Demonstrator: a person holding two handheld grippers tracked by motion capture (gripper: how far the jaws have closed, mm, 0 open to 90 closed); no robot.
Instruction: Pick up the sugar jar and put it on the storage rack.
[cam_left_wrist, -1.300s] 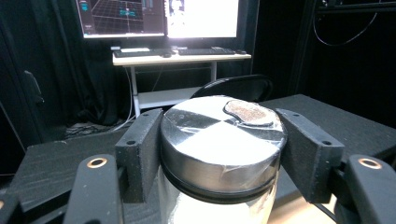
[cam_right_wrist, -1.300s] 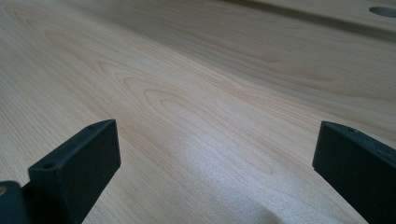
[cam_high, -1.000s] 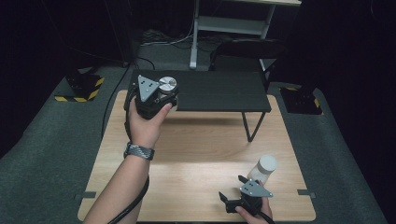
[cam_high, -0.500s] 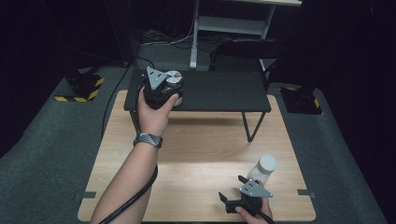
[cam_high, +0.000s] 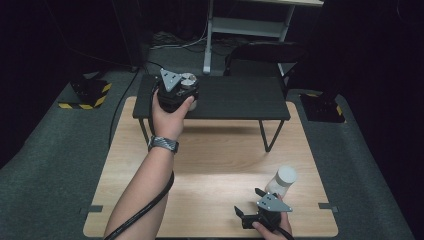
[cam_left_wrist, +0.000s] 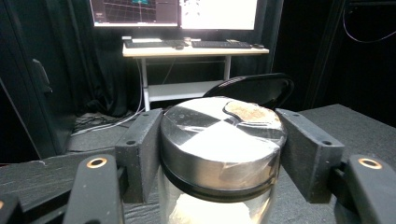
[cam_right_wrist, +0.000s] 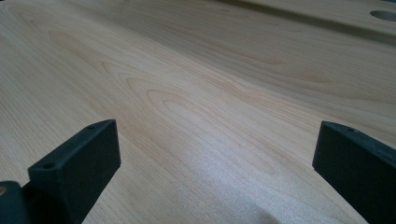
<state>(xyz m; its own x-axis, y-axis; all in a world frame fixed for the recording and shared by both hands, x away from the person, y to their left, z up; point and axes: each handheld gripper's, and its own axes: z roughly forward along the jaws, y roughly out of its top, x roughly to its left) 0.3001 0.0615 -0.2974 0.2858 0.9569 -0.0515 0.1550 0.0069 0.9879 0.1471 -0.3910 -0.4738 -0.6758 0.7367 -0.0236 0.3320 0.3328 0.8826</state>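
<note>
My left gripper (cam_high: 176, 92) is shut on a glass jar with a silver metal lid (cam_high: 188, 79) at the left end of the black raised shelf (cam_high: 235, 97). In the left gripper view the jar (cam_left_wrist: 219, 140) sits squeezed between both black pads (cam_left_wrist: 140, 149), just under its lid. I cannot tell whether the jar's base touches the shelf. My right gripper (cam_high: 248, 202) stands open near the table's front edge, right of centre. In the right gripper view its jaws (cam_right_wrist: 215, 158) are wide apart over bare wood.
A second jar with a white lid (cam_high: 282, 179) stands on the wooden table (cam_high: 210, 165), just right of my right gripper. The black shelf stands on thin legs across the table's far half. Behind it are a dark chair (cam_left_wrist: 254, 88) and a desk with monitors (cam_left_wrist: 187, 44).
My left hand has carried the silver-lidded jar a little to the right and farther back over the shelf's left end. The right gripper and the white-lidded jar have stayed put.
</note>
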